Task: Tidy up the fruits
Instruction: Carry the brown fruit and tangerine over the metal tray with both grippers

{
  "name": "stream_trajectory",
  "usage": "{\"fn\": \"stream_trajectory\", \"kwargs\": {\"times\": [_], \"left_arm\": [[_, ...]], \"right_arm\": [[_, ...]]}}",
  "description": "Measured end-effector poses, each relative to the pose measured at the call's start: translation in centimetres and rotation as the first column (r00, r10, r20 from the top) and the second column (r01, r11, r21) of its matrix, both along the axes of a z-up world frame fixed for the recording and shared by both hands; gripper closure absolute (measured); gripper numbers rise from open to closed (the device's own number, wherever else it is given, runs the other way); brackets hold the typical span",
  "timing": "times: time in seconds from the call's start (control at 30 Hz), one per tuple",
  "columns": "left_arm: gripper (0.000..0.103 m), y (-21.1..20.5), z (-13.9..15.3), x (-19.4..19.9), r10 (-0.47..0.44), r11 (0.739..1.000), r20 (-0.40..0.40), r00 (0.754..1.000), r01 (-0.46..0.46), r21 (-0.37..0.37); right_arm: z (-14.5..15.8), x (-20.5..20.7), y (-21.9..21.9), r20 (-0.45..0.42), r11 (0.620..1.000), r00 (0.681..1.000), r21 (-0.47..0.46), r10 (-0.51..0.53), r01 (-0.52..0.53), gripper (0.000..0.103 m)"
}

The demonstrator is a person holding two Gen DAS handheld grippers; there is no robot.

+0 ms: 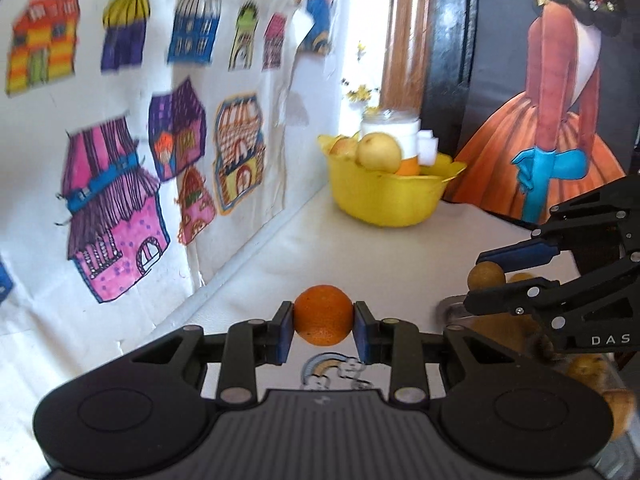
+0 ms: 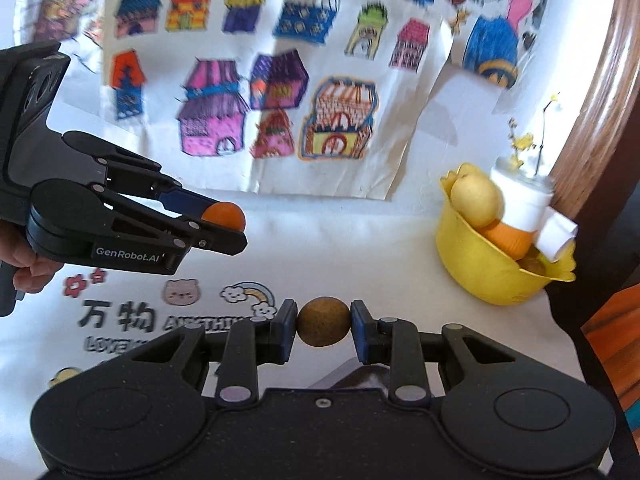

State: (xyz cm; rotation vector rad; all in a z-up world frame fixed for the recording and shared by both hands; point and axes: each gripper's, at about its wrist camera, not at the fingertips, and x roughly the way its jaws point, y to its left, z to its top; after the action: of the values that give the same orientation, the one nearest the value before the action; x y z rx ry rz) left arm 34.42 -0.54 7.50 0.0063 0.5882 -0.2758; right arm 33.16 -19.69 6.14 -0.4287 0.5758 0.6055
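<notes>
Both hands are loaded at once here: the left tool (image 1: pixel 324 322) has a small orange fruit (image 1: pixel 324 315) pinched between its blue pads, clear of the white counter (image 1: pixel 320 240), and the right tool (image 2: pixel 324 322) is clamped on a brownish round fruit (image 2: pixel 324 321) the same way, one pad on each side. From the left wrist camera the right tool sits off to the right and a little ahead, and just below it there's a clear container (image 1: pixel 600 372) with more of the brownish fruits inside, though that bit is blurry. From the right wrist camera the left tool is up and to the left, and you can see the person's fingers (image 2: pixel 30 272) on its handle. Well ahead of both tools, near the back corner of the counter, is a yellow bowl (image 1: pixel 384 200) holding a pale yellow fruit (image 1: pixel 378 150) and something orange. A white jar (image 1: pixel 390 130) with small yellow flowers stands just behind the bowl.
</notes>
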Motion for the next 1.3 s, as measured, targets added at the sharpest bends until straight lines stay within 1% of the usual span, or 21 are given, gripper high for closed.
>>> {"fn": "stream_trajectory", "kwargs": {"times": [0.23, 0.43, 0.67, 0.8, 0.97, 1.07, 1.13, 1.2, 1.3], "left_arm": [[0.069, -2.0, 2.4, -4.6, -0.019, 1.000, 0.035, 0.999, 0.020, -0.009], [0.069, -4.3, 3.2, -7.9, -0.057, 0.998, 0.039, 0.998, 0.058, -0.034], [0.069, -7.1, 2.5, -10.8, -0.102, 0.993, 0.031, 0.994, 0.104, -0.061], [0.069, -8.2, 1.8, -12.1, -0.109, 0.990, 0.016, 0.994, 0.110, -0.084], [0.069, -9.0, 1.1, -13.2, -0.099, 0.990, -0.005, 0.995, 0.098, -0.105], [0.069, -9.4, 0.8, -14.1, -0.079, 0.992, 0.001, 0.997, 0.079, -0.096], [0.069, -9.7, 0.7, -14.5, -0.058, 0.994, -0.016, 0.998, 0.057, -0.093], [0.069, -9.7, 0.4, -15.0, -0.048, 0.993, -0.034, 0.998, 0.044, -0.111], [0.069, -10.1, 0.0, -15.7, -0.040, 0.994, -0.039, 0.998, 0.035, -0.107]], "right_arm": [[1.4, -4.8, -2.6, 0.028, 1.000, 1.000, 0.030, -0.005, 0.004, 0.072], [1.3, -9.2, -5.4, 0.029, 0.999, 0.999, 0.043, -0.029, 0.027, 0.072], [-0.2, -13.3, -8.6, 0.001, 0.995, 0.997, 0.067, -0.075, 0.075, 0.072], [-0.8, -15.3, -10.3, 0.010, 0.992, 0.995, 0.081, -0.096, 0.095, 0.072], [-1.8, -17.4, -11.1, 0.051, 0.992, 0.992, 0.070, -0.111, 0.108, 0.072], [-2.4, -18.4, -11.4, 0.065, 0.989, 0.990, 0.089, -0.123, 0.117, 0.072], [-2.8, -19.1, -11.5, 0.083, 0.987, 0.988, 0.097, -0.132, 0.124, 0.072], [-3.3, -19.6, -11.5, 0.098, 0.983, 0.982, 0.113, -0.158, 0.147, 0.072], [-4.2, -20.6, -11.2, 0.131, 0.978, 0.975, 0.124, -0.182, 0.166, 0.072]]}}
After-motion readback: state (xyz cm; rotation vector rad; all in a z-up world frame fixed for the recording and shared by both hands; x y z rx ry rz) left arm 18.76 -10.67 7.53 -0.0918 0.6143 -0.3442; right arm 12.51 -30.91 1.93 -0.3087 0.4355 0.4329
